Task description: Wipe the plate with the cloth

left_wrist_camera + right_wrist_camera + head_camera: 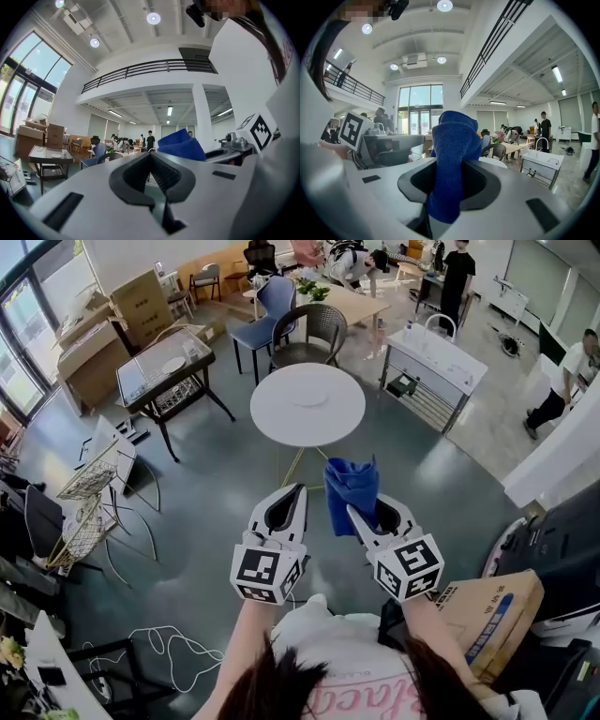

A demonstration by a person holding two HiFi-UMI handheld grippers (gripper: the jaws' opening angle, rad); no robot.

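Your right gripper (361, 517) was pinching the blue cloth (351, 486), which stuck up out of its jaws in a bunch. Your left gripper (296, 493) was pressed together with nothing in it. The two were side by side, close but not touching. Ahead of them, well apart, stood the round white surface (272, 413). Behind it were a grey chair (315, 329) and a blue chair (272, 306). The white plate (309, 396) sat in the middle of the surface.

A round white table (277, 424) carries a white plate (309, 396) near its middle.
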